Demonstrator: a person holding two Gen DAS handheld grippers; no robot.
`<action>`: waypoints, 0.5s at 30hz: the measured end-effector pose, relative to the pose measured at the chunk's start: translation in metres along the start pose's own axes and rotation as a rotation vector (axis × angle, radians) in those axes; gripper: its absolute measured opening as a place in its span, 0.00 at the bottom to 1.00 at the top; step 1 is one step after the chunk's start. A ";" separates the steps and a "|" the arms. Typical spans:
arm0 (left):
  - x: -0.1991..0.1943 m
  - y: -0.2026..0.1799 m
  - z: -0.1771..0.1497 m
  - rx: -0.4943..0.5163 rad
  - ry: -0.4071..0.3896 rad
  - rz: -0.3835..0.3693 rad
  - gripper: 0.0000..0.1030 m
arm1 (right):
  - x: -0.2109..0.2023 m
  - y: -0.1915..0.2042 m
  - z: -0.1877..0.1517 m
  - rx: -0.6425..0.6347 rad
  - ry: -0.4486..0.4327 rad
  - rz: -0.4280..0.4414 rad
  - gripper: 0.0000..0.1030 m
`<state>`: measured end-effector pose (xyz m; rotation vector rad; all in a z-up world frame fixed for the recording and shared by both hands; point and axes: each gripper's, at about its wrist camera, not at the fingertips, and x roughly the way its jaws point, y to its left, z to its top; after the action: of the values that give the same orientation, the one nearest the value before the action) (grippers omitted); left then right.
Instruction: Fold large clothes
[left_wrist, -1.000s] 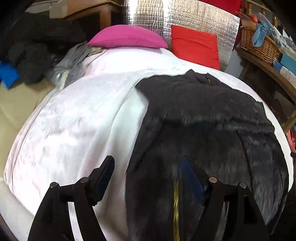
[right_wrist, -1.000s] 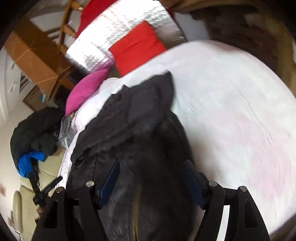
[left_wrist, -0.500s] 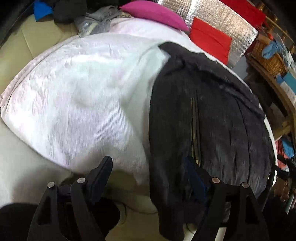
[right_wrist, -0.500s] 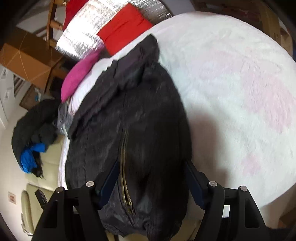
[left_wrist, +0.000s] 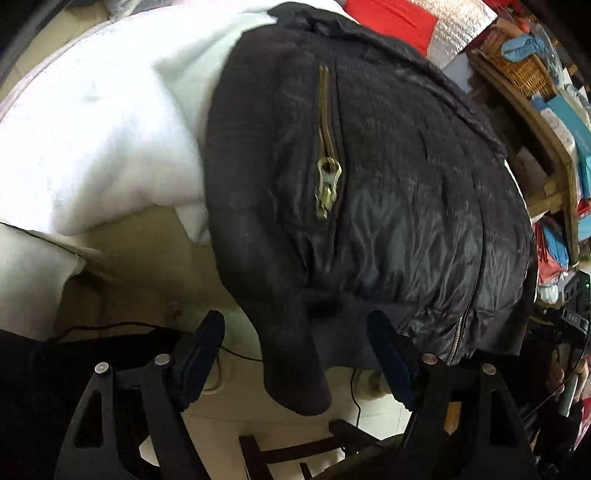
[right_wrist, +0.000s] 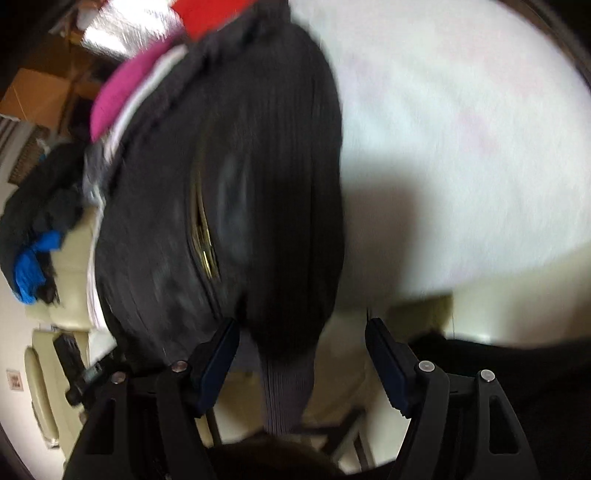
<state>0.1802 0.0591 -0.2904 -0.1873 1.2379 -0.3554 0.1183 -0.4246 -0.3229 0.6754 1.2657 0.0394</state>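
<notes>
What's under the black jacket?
The black jacket lies on a white bed cover that shows bare beside it. Its hem and ribbed cuff overhang the bed edge, with floor below. Whatever lies directly beneath the jacket is covered.

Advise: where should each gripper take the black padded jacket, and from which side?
Grip the black padded jacket at its bottom hem, where it droops over the near edge of the white bedspread. Come from below and in front: left gripper and right gripper already straddle hanging cloth, jaws open.
</notes>
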 end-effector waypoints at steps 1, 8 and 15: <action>0.001 -0.001 -0.003 0.006 0.004 -0.007 0.67 | 0.006 0.003 -0.002 -0.002 0.020 -0.006 0.72; 0.021 -0.015 -0.010 0.040 0.069 -0.003 0.62 | 0.061 0.029 -0.016 -0.041 0.121 -0.042 0.72; 0.032 -0.018 -0.017 0.061 0.076 -0.033 0.34 | 0.048 0.045 -0.029 -0.075 0.008 0.001 0.31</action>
<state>0.1703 0.0312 -0.3186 -0.1431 1.2984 -0.4320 0.1232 -0.3568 -0.3466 0.6118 1.2654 0.0897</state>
